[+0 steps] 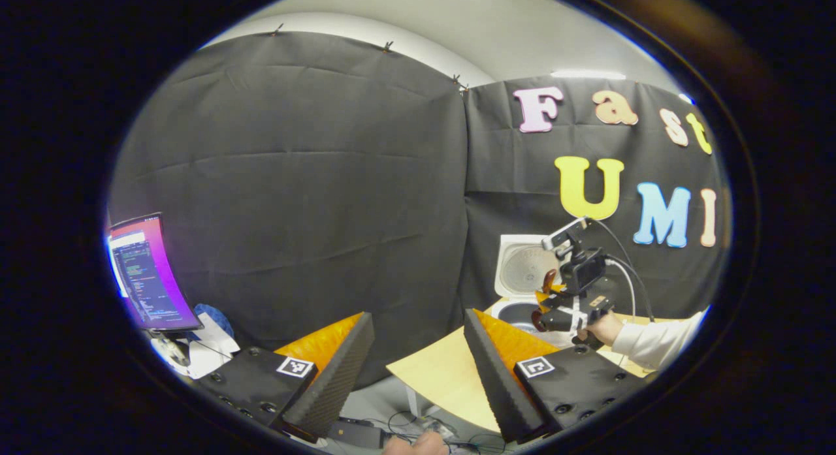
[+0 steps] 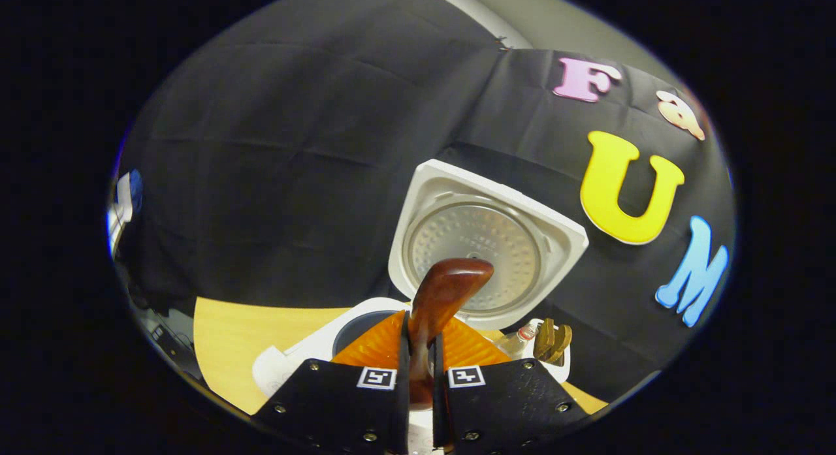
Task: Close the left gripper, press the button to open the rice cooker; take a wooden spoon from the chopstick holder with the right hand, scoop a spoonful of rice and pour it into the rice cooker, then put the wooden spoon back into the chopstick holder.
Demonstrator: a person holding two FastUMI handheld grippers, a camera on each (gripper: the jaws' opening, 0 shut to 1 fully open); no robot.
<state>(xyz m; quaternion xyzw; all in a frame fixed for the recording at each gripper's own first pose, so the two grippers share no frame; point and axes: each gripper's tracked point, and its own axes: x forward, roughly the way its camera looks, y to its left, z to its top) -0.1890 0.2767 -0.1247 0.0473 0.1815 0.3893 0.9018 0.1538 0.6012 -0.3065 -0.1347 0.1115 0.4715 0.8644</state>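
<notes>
The white rice cooker [image 2: 294, 357] stands with its lid [image 2: 486, 246] raised; its dark inner pot [image 2: 359, 331] lies just beyond my right gripper [image 2: 418, 331]. That gripper is shut on the handle of a brown wooden spoon [image 2: 450, 285], whose bowl points up in front of the lid. Whether rice is in the spoon I cannot tell. The chopstick holder [image 2: 554, 343] with wooden utensils stands to the cooker's right. In the left gripper view, the right gripper [image 1: 575, 292], held by a hand in a white sleeve, hovers over the cooker [image 1: 522, 272]. My left gripper [image 1: 418, 314] is open and off the table's left end.
The light wooden table [image 1: 437, 376] carries the cooker. A lit monitor [image 1: 147, 272] stands far left with paper and a blue object beside it. Cables lie on the floor below, and a hand [image 1: 415, 445] shows at the bottom edge. A small bottle [image 2: 516, 341] stands beside the chopstick holder.
</notes>
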